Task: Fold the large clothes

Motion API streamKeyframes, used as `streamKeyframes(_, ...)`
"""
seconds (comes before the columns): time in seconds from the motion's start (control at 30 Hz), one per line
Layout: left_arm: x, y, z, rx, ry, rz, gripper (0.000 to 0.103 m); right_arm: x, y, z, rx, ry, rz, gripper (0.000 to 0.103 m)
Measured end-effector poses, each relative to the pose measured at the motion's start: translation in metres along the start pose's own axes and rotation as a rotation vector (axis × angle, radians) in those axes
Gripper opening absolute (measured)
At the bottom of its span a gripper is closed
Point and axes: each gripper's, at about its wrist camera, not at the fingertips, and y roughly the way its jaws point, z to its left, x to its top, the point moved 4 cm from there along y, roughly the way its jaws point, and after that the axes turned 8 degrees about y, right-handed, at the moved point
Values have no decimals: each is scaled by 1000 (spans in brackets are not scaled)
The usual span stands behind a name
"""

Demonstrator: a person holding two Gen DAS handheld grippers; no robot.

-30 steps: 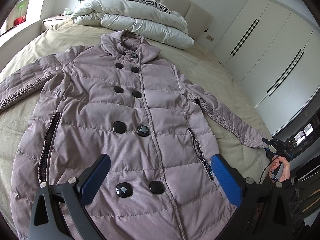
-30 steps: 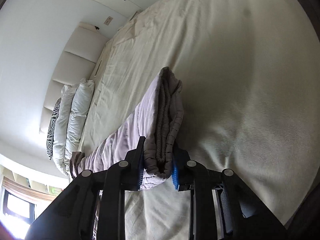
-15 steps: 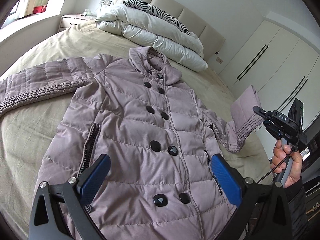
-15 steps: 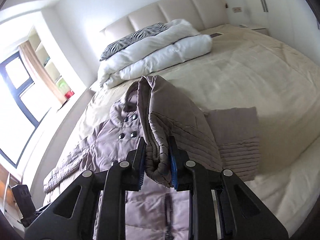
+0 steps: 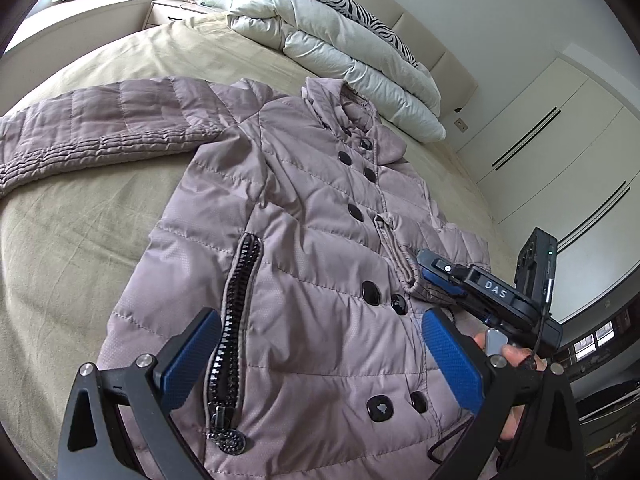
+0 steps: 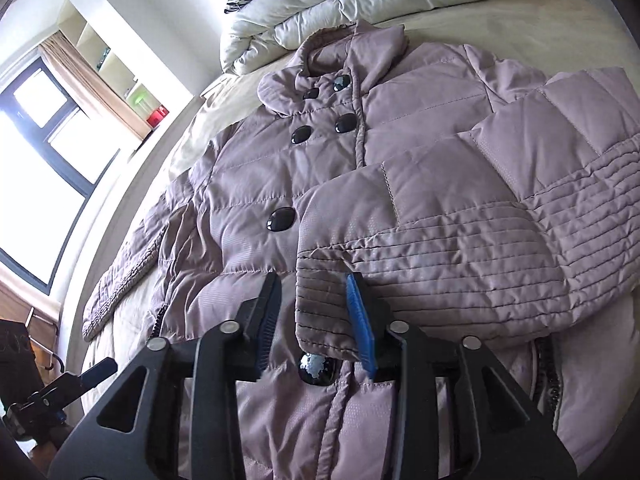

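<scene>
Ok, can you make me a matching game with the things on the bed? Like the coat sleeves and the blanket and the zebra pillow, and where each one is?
Things:
1. Folded sleeve
2. Other sleeve
3. White duvet
4. Zebra pillow

Places:
A. On top of the duvet
B. Stretched out flat on the bed
C. Laid across the coat's front, cuff between the open right hand-held gripper fingers
D. Folded up by the headboard

Pairs: 1-C, 2-B, 3-D, 4-A
</scene>
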Motion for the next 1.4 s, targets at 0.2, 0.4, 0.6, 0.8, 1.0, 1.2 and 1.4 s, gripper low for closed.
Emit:
streamKeyframes(0.2, 24, 56, -55, -122, 41, 65, 102, -12, -88, -26, 171, 81, -112, 69)
streamKeyframes(0.4, 43, 135, -102, -216, 35, 202, 101, -28, -144, -86, 235, 246, -127, 70)
streamKeyframes(0.6, 47, 188, -112, -219, -1, 302, 73, -46, -165, -142, 246, 358, -137, 70)
streamKeyframes(0.8, 51, 206, -111, -165, 1, 317, 38, -62, -167, -159, 235, 377, -123, 70)
streamKeyframes(1.0, 73, 189, -129, -205, 55, 271, 14, -64, -171, -158, 244, 394, -134, 70)
streamKeyframes(1.2, 160, 108, -169, -266, 128, 69, 14, -50, -179, -169, 357, 542, -180, 73)
streamKeyframes(1.4, 240, 17, -201, -262, 228, -141, 14, -29, -165, -192, 558, 807, -265, 82)
